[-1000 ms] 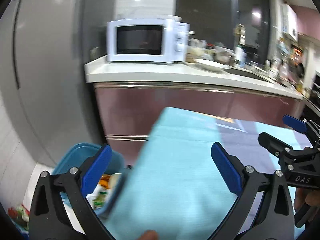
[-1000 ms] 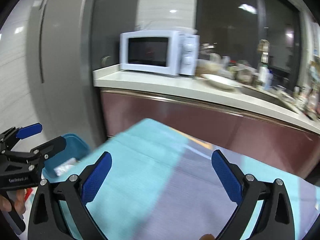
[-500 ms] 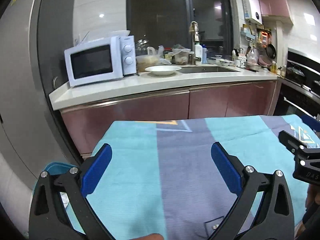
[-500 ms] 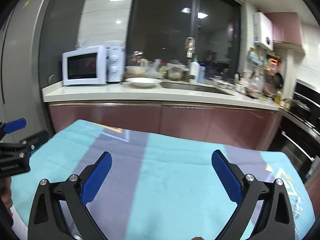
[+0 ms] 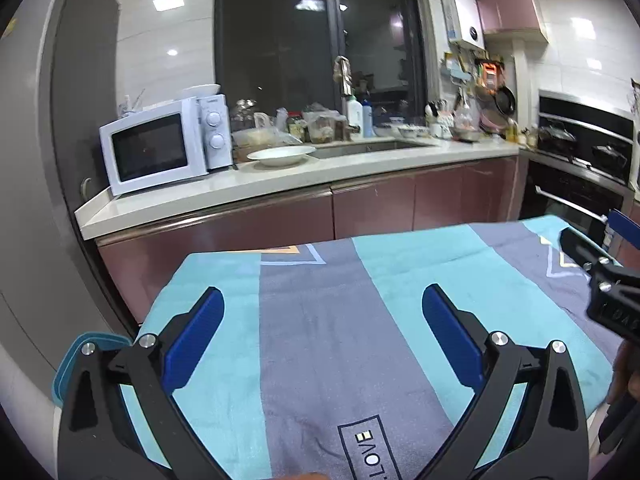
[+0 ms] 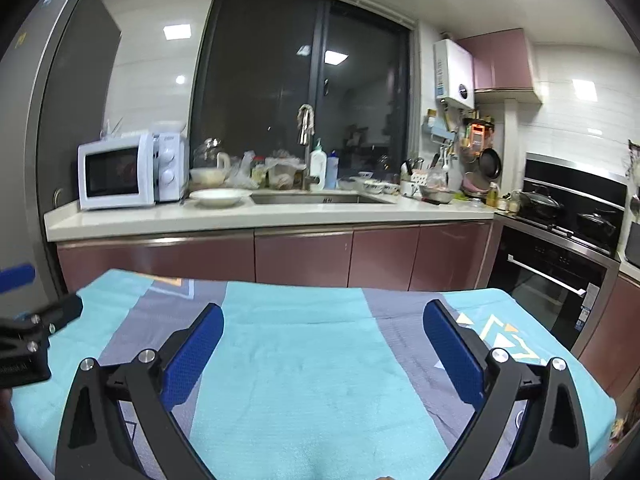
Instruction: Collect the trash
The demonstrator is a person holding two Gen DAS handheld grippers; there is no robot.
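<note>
My left gripper (image 5: 322,300) is open and empty above a table covered with a teal and grey striped cloth (image 5: 320,340). My right gripper (image 6: 322,316) is open and empty over the same cloth (image 6: 304,360). The rim of a blue trash bin (image 5: 76,352) shows at the table's left edge, behind my left fingers; its contents are hidden. My right gripper shows at the right edge of the left wrist view (image 5: 600,276). My left gripper shows at the left edge of the right wrist view (image 6: 36,320). No loose trash shows on the cloth.
A kitchen counter (image 5: 280,180) runs behind the table with a white microwave (image 5: 160,148), a white plate (image 5: 280,156), a sink (image 6: 316,199) and bottles. A built-in oven (image 6: 556,276) and stove stand at the right. A grey fridge (image 5: 32,200) is at the left.
Both grippers have swung right and lifted, away from the blue bin. The bin with trash inside has slid almost out of the left wrist view. Both stay open.
</note>
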